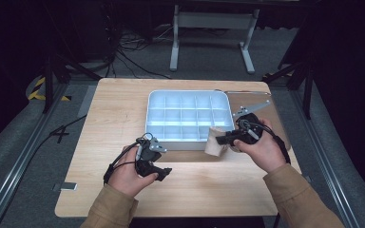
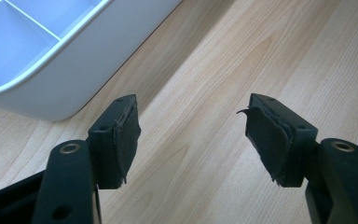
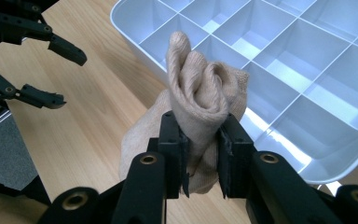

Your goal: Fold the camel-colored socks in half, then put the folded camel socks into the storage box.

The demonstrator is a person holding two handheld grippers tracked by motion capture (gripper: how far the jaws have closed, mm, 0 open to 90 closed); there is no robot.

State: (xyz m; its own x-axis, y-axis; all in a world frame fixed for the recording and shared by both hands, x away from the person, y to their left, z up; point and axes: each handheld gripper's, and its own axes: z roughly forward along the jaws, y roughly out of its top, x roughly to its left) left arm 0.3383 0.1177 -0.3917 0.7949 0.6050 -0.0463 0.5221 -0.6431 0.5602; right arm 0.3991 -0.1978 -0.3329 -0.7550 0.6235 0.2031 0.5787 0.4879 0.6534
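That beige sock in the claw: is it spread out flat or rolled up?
Rolled up. The sock is a bunched bundle with folds curling at its top, pinched between the right claw's jaws beside the divided tray.

The sock (image 3: 200, 93) was a plain beige knit, and the tray (image 1: 188, 137) beside it was pale bluish white with thin white dividers. Under the tray, the table (image 1: 119, 114) was light wood with a streaked grain, and both grippers, left (image 1: 164, 173) and right (image 1: 222, 139), were black near the tray's front edge. The person's sleeves (image 1: 299, 199) were tan, and the floor (image 1: 24, 137) beyond the tray was grey.
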